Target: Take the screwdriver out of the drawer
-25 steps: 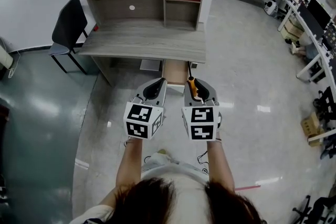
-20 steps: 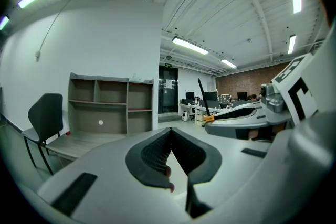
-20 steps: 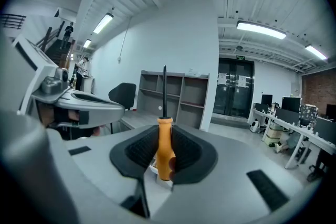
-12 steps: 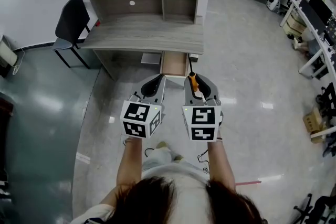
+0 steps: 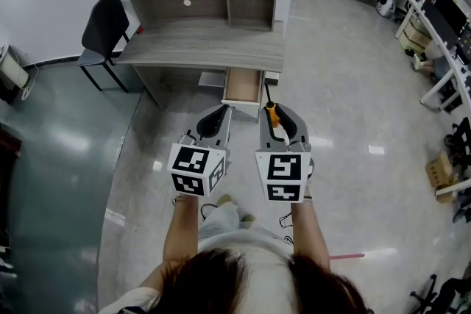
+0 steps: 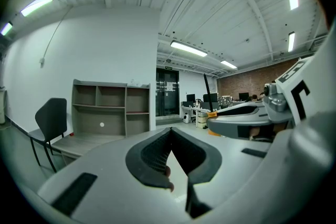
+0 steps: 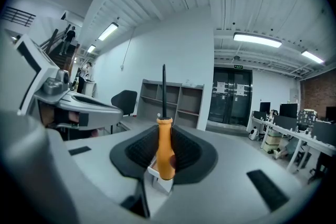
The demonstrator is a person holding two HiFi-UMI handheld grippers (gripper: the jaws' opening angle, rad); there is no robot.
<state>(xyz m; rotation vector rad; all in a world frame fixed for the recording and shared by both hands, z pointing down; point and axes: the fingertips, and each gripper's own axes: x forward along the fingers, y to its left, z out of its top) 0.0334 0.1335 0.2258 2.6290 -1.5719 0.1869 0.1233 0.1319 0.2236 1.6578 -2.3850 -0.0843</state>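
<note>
Already clear of the open drawer [image 5: 243, 87], the screwdriver [image 7: 165, 149] sits clamped by its orange handle in the right tool [image 5: 275, 117], shaft pointing forward, probably for safe carrying; the left tool [image 5: 215, 120] is clenched on nothing alongside.

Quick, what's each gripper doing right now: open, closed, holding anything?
Left gripper: closed, nothing between its jaws.
Right gripper: closed on the screwdriver.

Arms [image 5: 180, 232] extending forward, side by side. Left hand-held gripper [image 5: 215, 121] pointing ahead, jaws meeting, holding nothing. Right hand-held gripper [image 5: 274, 123] clamping screwdriver [image 7: 165, 148], shaft pointing forward.
</note>
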